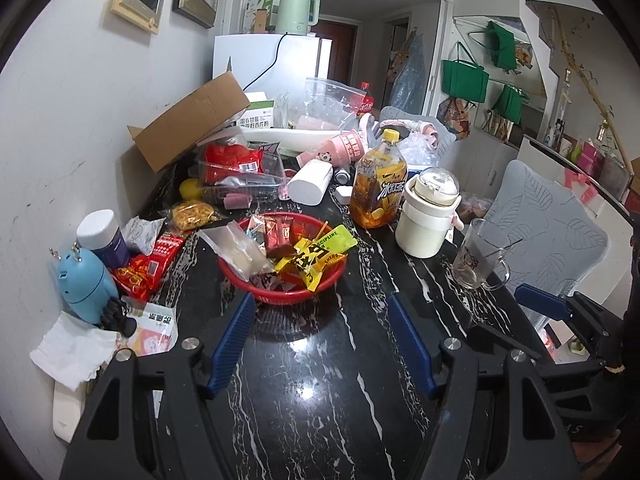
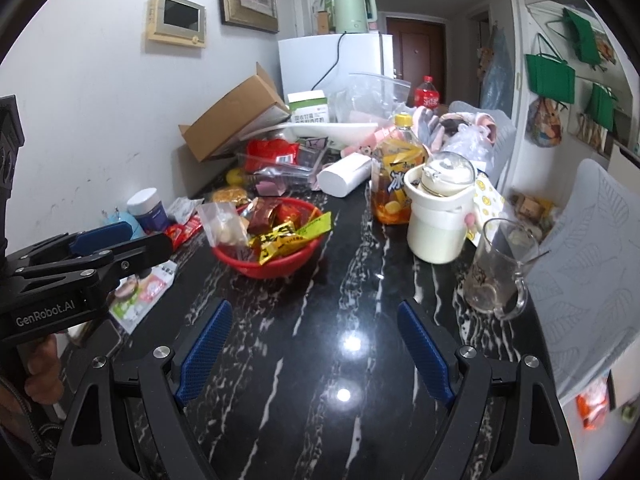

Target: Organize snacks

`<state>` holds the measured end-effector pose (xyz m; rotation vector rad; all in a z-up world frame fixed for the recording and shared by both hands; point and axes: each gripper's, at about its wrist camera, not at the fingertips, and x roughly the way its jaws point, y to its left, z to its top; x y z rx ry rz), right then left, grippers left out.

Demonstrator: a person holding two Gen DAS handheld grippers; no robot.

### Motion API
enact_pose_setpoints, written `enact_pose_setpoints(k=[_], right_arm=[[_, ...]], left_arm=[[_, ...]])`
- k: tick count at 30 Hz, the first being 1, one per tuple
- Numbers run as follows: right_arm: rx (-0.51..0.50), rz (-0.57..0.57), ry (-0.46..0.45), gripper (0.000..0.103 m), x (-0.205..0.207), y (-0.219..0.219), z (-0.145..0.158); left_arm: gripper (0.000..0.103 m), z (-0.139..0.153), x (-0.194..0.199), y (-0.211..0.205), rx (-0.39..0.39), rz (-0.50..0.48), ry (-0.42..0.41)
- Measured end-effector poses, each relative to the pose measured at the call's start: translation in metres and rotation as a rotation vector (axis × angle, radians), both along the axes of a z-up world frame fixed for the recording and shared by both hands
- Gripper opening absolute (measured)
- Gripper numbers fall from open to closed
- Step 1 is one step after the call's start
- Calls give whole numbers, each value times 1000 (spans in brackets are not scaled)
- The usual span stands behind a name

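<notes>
A red plastic basket stands on the black marble table. It holds yellow packets, red-brown packets and a clear bag. My left gripper hovers open just in front of the basket, with nothing between its blue pads. My right gripper is also open and empty, over bare table to the right of the basket. Loose snacks lie to the left of the basket: a red packet and a yellow snack bag. A clear tray with a red pack sits behind.
Right of the basket stand an iced-tea bottle, a white lidded jar and a glass mug. A cardboard box, a blue gadget, a white-capped bottle and a tissue line the wall. A grey chair stands at the right.
</notes>
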<state>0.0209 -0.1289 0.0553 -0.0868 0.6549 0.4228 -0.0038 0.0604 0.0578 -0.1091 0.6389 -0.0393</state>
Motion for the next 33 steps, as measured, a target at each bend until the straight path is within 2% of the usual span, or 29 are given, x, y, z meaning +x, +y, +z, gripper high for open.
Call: enact_pose_setpoints(k=[12,33], right_arm=[[-15,5,4,85,-1,-1,-2],[-22,3,1,85,2,-7,0]], left_arm=[[68,-7,-1,1,-1,17,24],[68,-10,2,-8,8,-13,46]])
